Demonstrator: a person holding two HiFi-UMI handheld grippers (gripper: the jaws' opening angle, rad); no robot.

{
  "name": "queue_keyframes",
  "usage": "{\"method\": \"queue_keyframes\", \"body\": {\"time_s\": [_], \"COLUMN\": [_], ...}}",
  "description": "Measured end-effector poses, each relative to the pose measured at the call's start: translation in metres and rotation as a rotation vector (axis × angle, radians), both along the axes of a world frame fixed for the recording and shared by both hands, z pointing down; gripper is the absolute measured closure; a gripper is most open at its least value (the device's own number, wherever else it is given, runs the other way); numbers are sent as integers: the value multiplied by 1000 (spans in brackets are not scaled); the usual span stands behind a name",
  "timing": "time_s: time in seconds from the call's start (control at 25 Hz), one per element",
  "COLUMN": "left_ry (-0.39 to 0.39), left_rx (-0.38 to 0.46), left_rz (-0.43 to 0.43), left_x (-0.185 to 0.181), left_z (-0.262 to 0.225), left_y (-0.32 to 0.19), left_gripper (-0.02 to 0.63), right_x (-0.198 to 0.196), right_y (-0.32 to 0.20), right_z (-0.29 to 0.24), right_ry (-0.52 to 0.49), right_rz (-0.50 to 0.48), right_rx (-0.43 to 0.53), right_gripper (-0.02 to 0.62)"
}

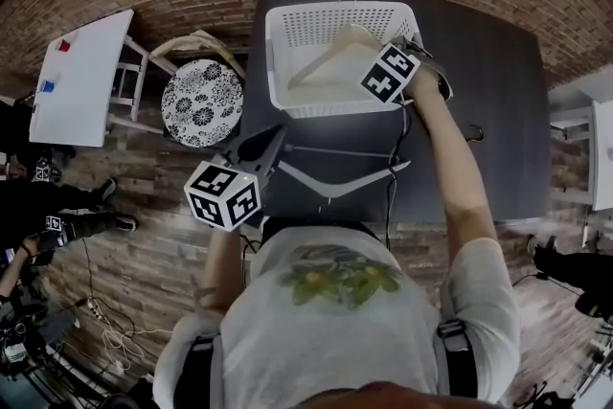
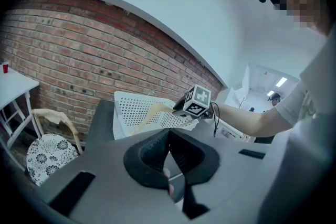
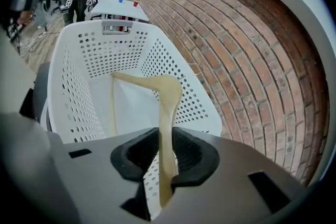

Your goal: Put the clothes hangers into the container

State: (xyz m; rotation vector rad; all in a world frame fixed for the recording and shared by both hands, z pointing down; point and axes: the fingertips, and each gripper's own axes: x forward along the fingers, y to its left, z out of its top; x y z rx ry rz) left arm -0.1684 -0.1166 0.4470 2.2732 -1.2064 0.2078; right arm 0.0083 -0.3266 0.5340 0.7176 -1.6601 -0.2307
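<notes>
Between the right gripper's (image 3: 167, 157) jaws: a wooden hanger (image 3: 168, 99), clamped tight.
Its far arm reaches ahead, down into the white perforated basket (image 3: 79, 76). The left gripper (image 2: 169, 147) is pinched closed on nothing, with a white hanger (image 1: 335, 185) just beside it.

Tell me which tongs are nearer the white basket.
Right. The right tongs hold a wooden hanger over the basket; the left tongs are back at the table's near edge.

No readable text or numbers anywhere; shirt graphic (image 1: 340, 281) perhaps lettered, blurry.
</notes>
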Motion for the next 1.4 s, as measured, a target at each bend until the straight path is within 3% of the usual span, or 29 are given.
{"method": "queue_keyframes", "body": {"time_s": [0.36,0.6,0.8,1.08,1.2,1.4], "left_ry": [-5,-6,-5,-15,-11,-8], "left_rx": [0,-3,17,43,60,103], "left_rz": [-6,-3,6,26,28,18], "left_x": [3,6,12,24,30,39], "left_z": [-2,0,-6,-13,-19,-35], "left_y": [1,1,-4,-4,-2,3], "left_gripper": [578,578,578,578,578,578], "right_x": [6,8,8,5,6,13], "right_y": [-8,-9,12,42,68,131], "right_z": [9,-5,-34,-115,-165,-205], "right_ry": [35,27,-26,-407,-683,-1104], "right_rz": [-10,-24,-60,-37,-22,-49], "right_rx": [72,181,253,377,459,481], "right_gripper": [497,411,407,415,534,560]}}
